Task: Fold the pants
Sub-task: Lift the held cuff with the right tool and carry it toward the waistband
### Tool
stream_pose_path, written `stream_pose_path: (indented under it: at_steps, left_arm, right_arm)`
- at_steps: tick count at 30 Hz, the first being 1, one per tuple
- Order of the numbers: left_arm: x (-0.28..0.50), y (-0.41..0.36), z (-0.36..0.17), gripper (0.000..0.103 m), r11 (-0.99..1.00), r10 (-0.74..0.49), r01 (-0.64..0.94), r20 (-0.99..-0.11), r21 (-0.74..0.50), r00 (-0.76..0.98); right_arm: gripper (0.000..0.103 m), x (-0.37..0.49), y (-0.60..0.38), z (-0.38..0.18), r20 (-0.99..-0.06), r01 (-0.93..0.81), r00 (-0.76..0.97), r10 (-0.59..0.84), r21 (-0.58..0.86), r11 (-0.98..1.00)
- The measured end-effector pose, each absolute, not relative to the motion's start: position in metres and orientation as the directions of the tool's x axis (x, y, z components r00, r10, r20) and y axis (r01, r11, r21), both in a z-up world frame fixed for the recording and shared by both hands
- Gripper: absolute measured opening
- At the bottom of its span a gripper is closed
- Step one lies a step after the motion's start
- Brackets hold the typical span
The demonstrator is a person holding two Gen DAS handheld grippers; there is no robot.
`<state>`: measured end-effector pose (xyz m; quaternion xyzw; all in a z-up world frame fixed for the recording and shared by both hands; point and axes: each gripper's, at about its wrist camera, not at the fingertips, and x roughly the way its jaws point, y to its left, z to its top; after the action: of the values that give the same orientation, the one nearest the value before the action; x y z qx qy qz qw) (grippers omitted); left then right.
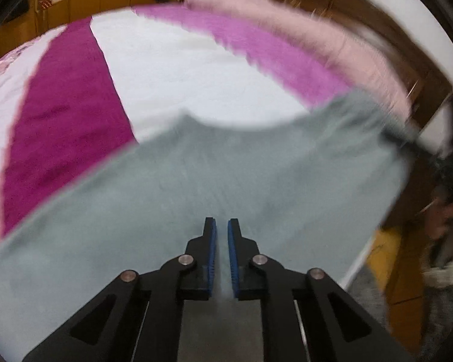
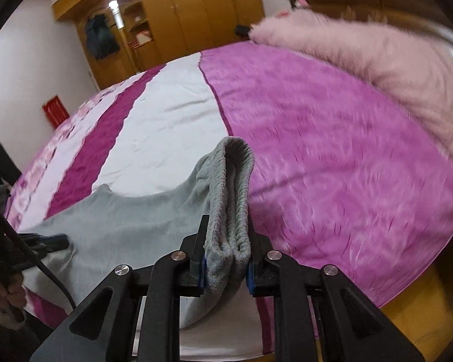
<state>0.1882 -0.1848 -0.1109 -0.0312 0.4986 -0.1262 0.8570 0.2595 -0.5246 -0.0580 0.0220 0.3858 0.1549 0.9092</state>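
Note:
Grey fleece pants (image 1: 196, 187) lie spread across the near part of a bed. In the left wrist view my left gripper (image 1: 222, 226) points down onto them. Its blue pads stand almost together with a thin strip of the grey cloth pinched low between them. In the right wrist view, the right gripper (image 2: 228, 223) is shut on a bunched fold of the pants' ribbed edge (image 2: 235, 181), which stands up between its fingers, lifted off the bed. The left gripper (image 2: 57, 241) shows at the far left on the pants' (image 2: 130, 220) other side. The dark, blurred right gripper (image 1: 407, 138) is at that corner.
The bed is covered by a striped blanket (image 2: 332, 166) in magenta, white and pink. A fluffy pale pink cover (image 2: 377, 60) lies along its far right side. A wooden wardrobe (image 2: 196, 9) stands behind. A person's hand (image 2: 3, 301) holds the left tool. Wooden floor (image 1: 404, 271) shows beside the bed.

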Motion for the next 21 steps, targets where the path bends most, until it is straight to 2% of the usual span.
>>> stream_pose_path:
  at_steps: [3, 7, 10, 12, 18, 21]
  left_arm:
    - [0.186, -0.192, -0.119, 0.007, 0.976, -0.211, 0.153, -0.837, -0.154, 0.505]
    - [0.175, -0.190, -0.099, 0.007, 0.970, -0.243, 0.145, -0.817, -0.195, 0.523]
    - [0.171, -0.200, -0.105, 0.007, 0.974, -0.218, 0.168, -0.819, -0.150, 0.531]
    - [0.178, -0.200, -0.118, 0.007, 0.974, -0.222, 0.149, -0.836, -0.169, 0.502]
    - [0.169, -0.186, -0.098, 0.007, 0.954, -0.301, 0.161, -0.790, -0.254, 0.534]
    - [0.185, -0.189, -0.121, 0.007, 0.945, -0.325, 0.171, -0.837, -0.277, 0.439]
  right_arm:
    - [0.018, 0.248, -0.511, -0.040, -0.672, -0.300, 0.678, 0.298, 0.117, 0.947]
    - [0.018, 0.235, -0.498, -0.022, -0.650, -0.342, 0.700, 0.295, 0.058, 0.938]
    - [0.018, 0.231, -0.489, -0.013, -0.638, -0.356, 0.711, 0.295, 0.034, 0.934]
    - [0.018, 0.230, -0.485, -0.012, -0.634, -0.366, 0.708, 0.312, 0.049, 0.929]
    - [0.018, 0.227, -0.466, -0.015, -0.651, -0.390, 0.693, 0.310, 0.023, 0.921]
    - [0.018, 0.225, -0.455, -0.015, -0.650, -0.400, 0.690, 0.319, 0.025, 0.916]
